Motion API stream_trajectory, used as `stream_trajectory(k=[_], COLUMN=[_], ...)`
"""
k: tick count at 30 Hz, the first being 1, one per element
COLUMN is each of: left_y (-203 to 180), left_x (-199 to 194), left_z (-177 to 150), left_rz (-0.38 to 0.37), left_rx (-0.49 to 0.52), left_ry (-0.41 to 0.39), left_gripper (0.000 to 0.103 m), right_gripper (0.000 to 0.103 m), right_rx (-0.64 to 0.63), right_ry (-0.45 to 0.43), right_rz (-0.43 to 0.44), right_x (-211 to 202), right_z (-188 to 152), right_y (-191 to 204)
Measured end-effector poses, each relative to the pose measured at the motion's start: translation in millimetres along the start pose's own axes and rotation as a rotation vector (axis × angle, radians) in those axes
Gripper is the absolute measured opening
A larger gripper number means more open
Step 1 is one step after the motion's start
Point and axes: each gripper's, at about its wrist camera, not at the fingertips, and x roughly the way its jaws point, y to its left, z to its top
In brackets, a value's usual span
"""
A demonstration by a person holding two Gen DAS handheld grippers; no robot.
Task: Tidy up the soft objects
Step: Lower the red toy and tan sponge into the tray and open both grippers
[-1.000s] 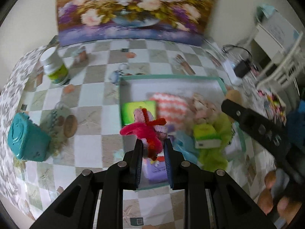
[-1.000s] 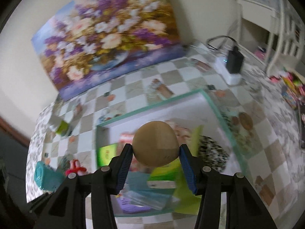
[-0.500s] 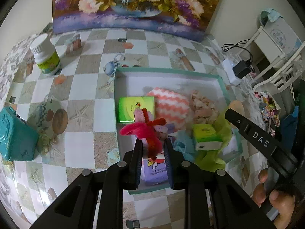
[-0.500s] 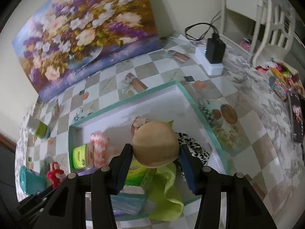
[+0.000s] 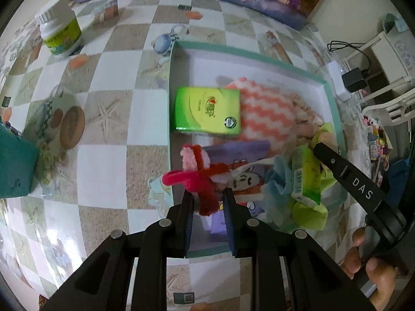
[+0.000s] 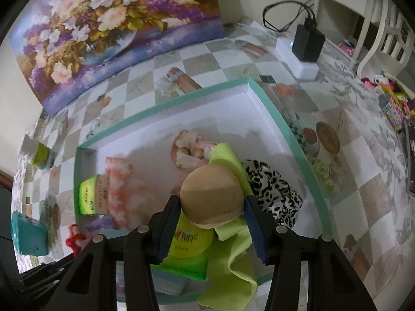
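My left gripper (image 5: 207, 194) is shut on a red and pink pipe-cleaner toy (image 5: 199, 173), held over the near left part of the teal-rimmed box (image 5: 249, 54). My right gripper (image 6: 211, 204) is shut on a tan round sponge ball (image 6: 211, 198), low over the box (image 6: 166, 105). Inside lie a green tissue pack (image 5: 207, 111), a pink-and-white zigzag cloth (image 5: 264, 114), a purple cartoon pack (image 5: 241, 155), a yellow-green cloth (image 6: 230, 248), a second green tissue pack (image 6: 189, 248) and a black-and-white spotted cloth (image 6: 272, 191). The right gripper's arm (image 5: 355, 181) shows at the right of the left wrist view.
A white bottle with a green label (image 5: 58, 33) and a teal block (image 5: 13, 163) stand on the checkered tablecloth left of the box. A flower painting (image 6: 103, 20) leans on the back wall. A white power strip with a black charger (image 6: 303, 46) lies at the back right.
Both grippers have come lower and closer to the box, each still holding its object. The pipe-cleaner toy now hangs over the purple pack; the ball is over the yellow-green cloth.
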Motion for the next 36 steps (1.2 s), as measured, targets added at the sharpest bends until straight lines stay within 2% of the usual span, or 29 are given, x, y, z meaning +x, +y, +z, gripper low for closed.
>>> stream_trajectory(k=[2,6,11,15,23,25,28,30,32,34,36], left_y=[0.0,0.2,-3.1,-8.6,-5.9,-2.2,7.9,17.8,27.7,36.2,45.6], left_x=[1.7,3.5,1.7,-5.2,-22.8,-28.2,-35.5,-40.3,-45.0,-47.0,-47.9], left_z=[0.0,-0.6,0.9,2.3,2.7,3.0,4.8,7.3,9.5,10.2,11.9], left_rz=[0.002,0.006,-0.002,-0.021,-0.039,-0.053,-0.071,-0.051,0.008,0.043,0.073], left_rx=[-0.001,-0.008,0.01,0.025,0.023,0.013,-0.025,-0.065,-0.101,-0.129,-0.161], left_ry=[0.01,0.025,0.022,0.008,-0.031,-0.043,-0.063,-0.089,-0.129,-0.153,-0.169], left_gripper=[0.025,0.04,0.042,0.056,0.058,0.064,0.066,0.067,0.07,0.078,0.08], right_gripper=[0.054,0.056,0.062,0.069,0.07,0.071,0.071,0.071,0.071,0.071,0.072], right_rx=[0.008,0.008,0.004,0.003,-0.015,-0.016,-0.013,-0.012,-0.018,-0.03,-0.053], right_ry=[0.008,0.014,0.026,0.012,-0.024,-0.029,-0.028,-0.025,-0.024,-0.024,-0.025], right_rz=[0.0,-0.005,-0.017,-0.029,-0.033,-0.031,-0.03,-0.03,-0.03,-0.032,-0.036], right_x=[1.8,2.7,1.9,-4.7,-17.6,-19.0,-18.8,-18.4,-18.2,-18.4,-18.7], right_z=[-0.7,-0.5,-0.8,0.0,1.0,1.2,1.5,1.2,1.1,0.5,-0.7], right_y=[-1.7,-1.4,-0.3,-0.1,5.5,5.9,5.3,5.2,6.6,8.8,14.1])
